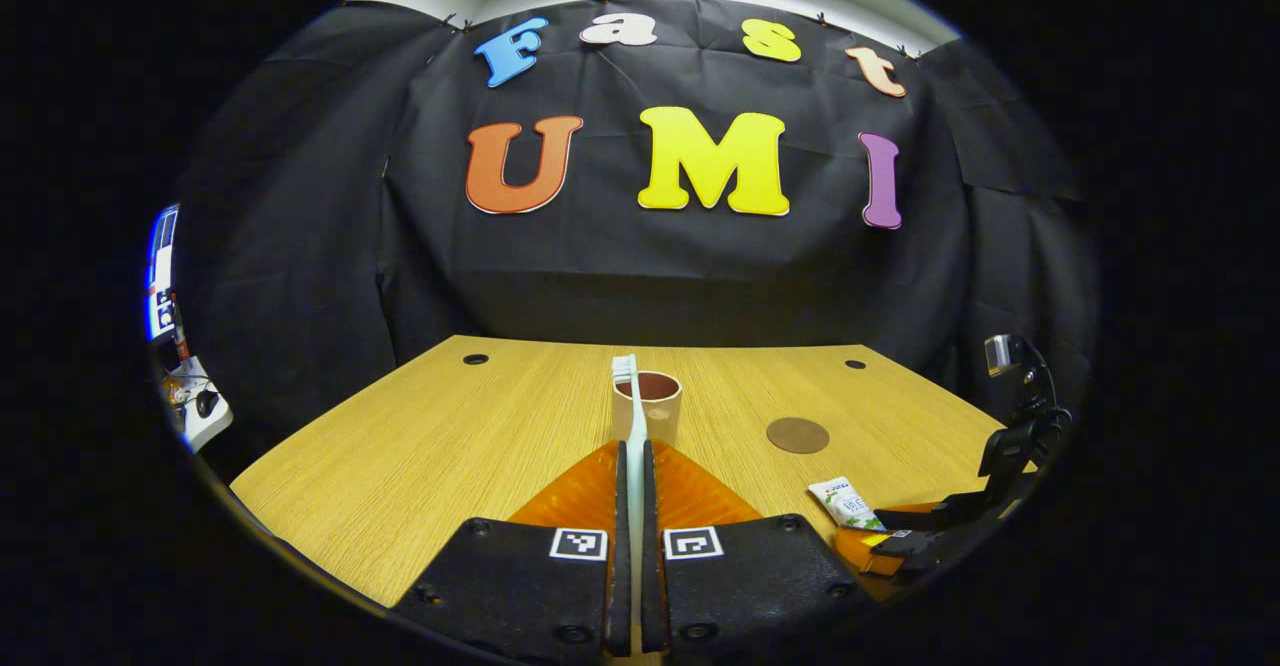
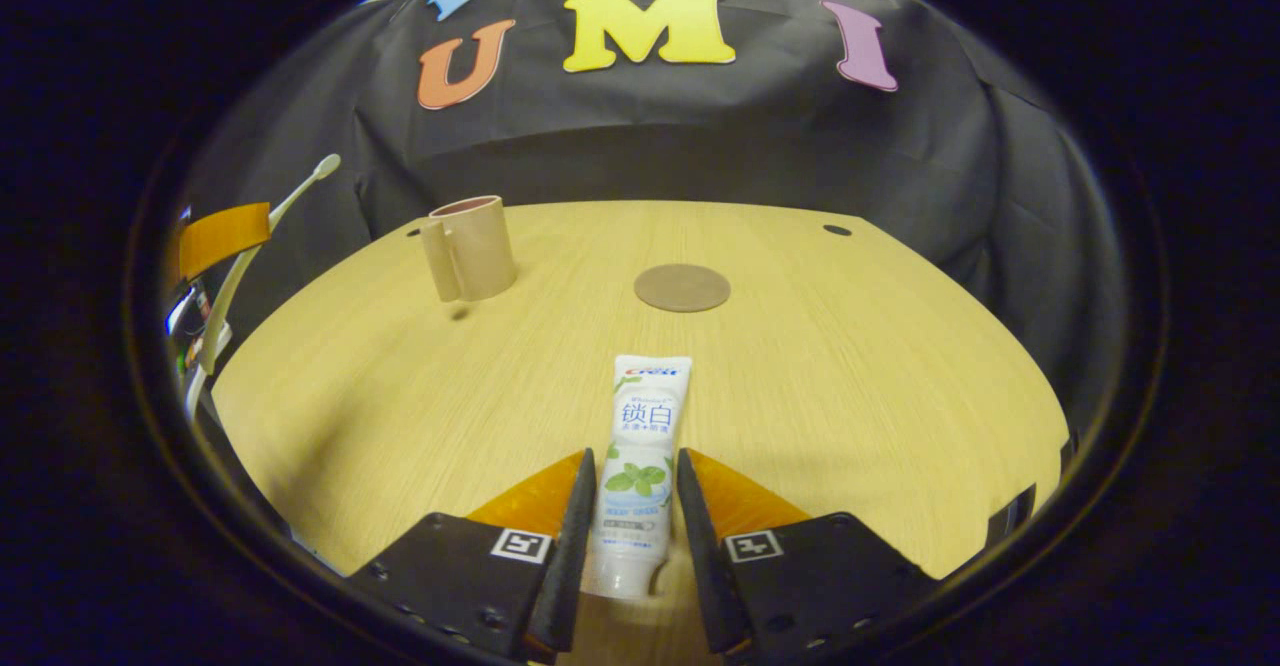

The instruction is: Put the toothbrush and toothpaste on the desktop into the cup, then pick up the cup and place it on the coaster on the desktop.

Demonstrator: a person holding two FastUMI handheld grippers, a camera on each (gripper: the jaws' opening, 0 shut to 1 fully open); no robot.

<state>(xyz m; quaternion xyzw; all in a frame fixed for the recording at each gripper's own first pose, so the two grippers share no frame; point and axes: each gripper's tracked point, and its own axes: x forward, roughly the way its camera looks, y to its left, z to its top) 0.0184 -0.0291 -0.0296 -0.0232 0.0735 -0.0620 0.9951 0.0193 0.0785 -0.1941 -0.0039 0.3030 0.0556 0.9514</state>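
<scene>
The left gripper [image 1: 633,466] is clenched on the toothbrush [image 1: 630,416], bristles aimed at the far cup [image 1: 647,407] for dropping in, while the right gripper's [image 2: 631,486] fingers straddle the toothpaste [image 2: 640,446] lying on the bench [image 2: 850,366], whether pressing I cannot tell, near the coaster [image 2: 682,287].

You can see a wooden table [image 1: 420,446] with a light grain. It has small dark round holes [image 1: 476,358] near its far corners. Black cloth [image 1: 620,266] hangs behind its far edge. Past the left edge sits some white gear with wires [image 1: 195,401], too small to make out.
</scene>
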